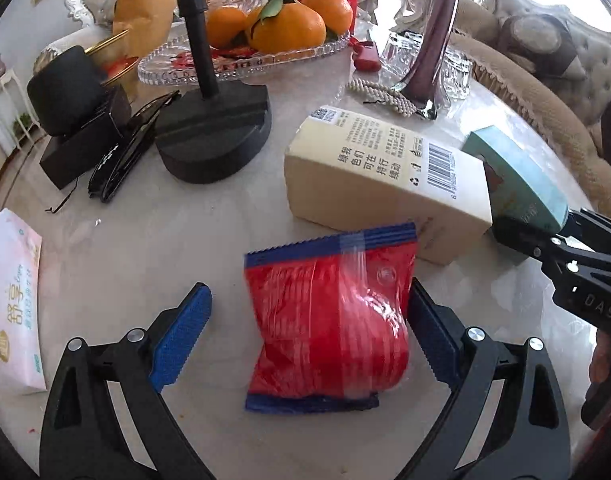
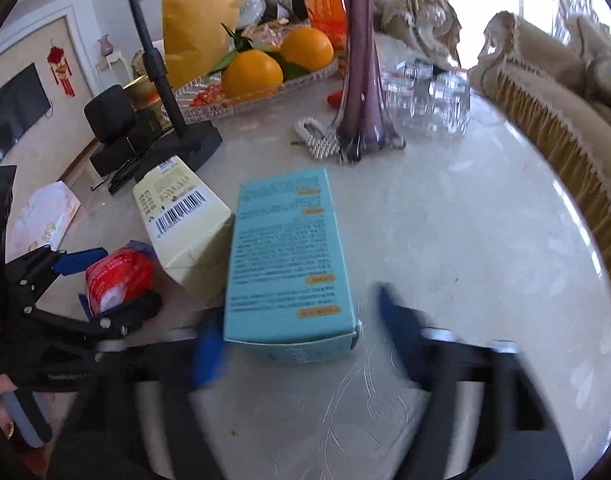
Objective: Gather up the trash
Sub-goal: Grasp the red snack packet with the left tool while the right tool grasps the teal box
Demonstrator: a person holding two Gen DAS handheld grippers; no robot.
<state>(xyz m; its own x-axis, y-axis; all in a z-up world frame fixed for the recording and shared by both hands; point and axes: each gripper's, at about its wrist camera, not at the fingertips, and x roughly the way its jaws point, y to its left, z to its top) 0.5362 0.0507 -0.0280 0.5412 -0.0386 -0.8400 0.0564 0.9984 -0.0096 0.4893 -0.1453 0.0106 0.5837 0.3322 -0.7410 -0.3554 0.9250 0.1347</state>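
A red snack packet with blue ends [image 1: 329, 320] lies on the marble table [image 1: 145, 260]. It sits between the blue pads of my left gripper [image 1: 307, 292], which stands open; the right pad is against the packet and the left pad is clear of it. A teal box [image 2: 285, 256] lies flat between the blurred fingers of my right gripper [image 2: 297, 312], with a small gap showing at the right finger. A cream carton [image 1: 385, 176] lies on its side between packet and box, touching the teal box [image 1: 517, 180]. The right wrist view shows the left gripper [image 2: 125, 280] around the packet [image 2: 117, 276].
Behind stand a black stand base [image 1: 213, 140], a glass tray of oranges [image 1: 285, 28], a purple vase [image 2: 365, 80], glass cups [image 2: 437, 100] and a bead bracelet [image 2: 317, 140]. Sunglasses [image 1: 125, 156] and a tissue pack [image 1: 9, 300] lie left. A sofa [image 2: 553, 120] borders the table's right edge.
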